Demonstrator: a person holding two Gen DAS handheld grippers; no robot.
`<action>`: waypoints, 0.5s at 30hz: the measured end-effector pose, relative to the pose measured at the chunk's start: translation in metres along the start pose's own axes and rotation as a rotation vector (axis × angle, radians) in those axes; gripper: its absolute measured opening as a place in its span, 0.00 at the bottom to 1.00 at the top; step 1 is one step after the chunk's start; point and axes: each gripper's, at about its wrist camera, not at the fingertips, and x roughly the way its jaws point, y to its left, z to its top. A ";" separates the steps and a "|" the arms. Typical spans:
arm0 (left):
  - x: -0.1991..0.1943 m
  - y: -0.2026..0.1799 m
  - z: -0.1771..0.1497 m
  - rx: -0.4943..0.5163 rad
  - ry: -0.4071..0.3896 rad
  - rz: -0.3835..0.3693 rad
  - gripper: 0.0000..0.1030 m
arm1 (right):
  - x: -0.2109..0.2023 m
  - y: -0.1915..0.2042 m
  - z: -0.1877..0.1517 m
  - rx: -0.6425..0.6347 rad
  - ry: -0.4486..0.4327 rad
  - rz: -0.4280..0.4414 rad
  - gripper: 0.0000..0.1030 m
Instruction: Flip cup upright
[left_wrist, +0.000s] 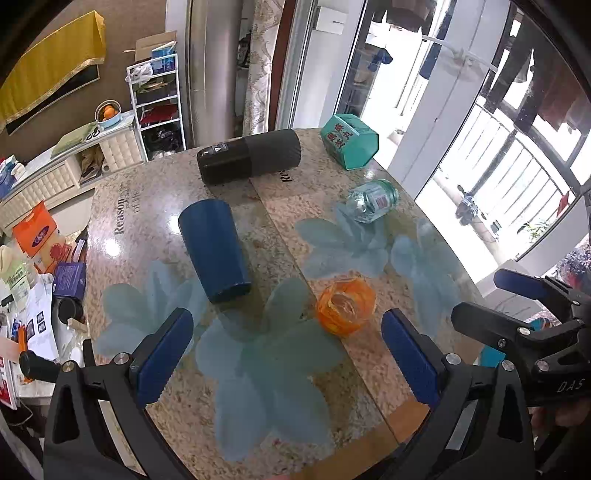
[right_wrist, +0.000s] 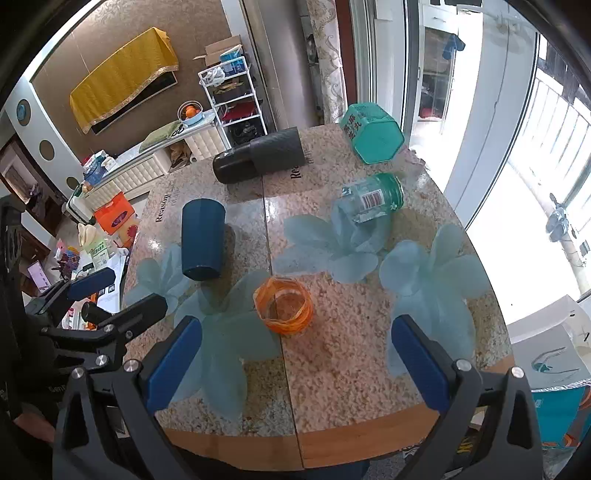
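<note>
A dark blue cup (left_wrist: 214, 251) lies on its side on the speckled table (left_wrist: 332, 369), left of the middle seam; it also shows in the right wrist view (right_wrist: 202, 239). A small orange glass cup (left_wrist: 345, 306) stands on the table nearer me, also in the right wrist view (right_wrist: 283, 305). My left gripper (left_wrist: 288, 354) is open and empty, above the table's near part, short of both cups. My right gripper (right_wrist: 297, 362) is open and empty, just short of the orange cup. The right gripper shows at the right edge of the left wrist view (left_wrist: 517, 306).
A black cylinder (left_wrist: 249, 155) lies on its side at the back. A green hexagonal tin (left_wrist: 349, 144) and a clear glass jar (left_wrist: 373, 201) lie at the back right. Cluttered floor and shelves are to the left, windows to the right. The table's wooden edge (right_wrist: 295, 443) is near me.
</note>
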 end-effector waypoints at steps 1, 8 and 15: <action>0.000 0.000 0.000 0.003 0.003 0.000 1.00 | 0.000 0.000 0.000 0.001 -0.001 -0.001 1.00; 0.000 0.002 0.000 0.002 0.008 0.000 1.00 | -0.001 0.002 -0.001 0.006 -0.006 -0.006 1.00; 0.001 0.003 -0.001 0.002 0.014 -0.002 1.00 | -0.002 0.004 -0.001 0.002 -0.003 -0.005 1.00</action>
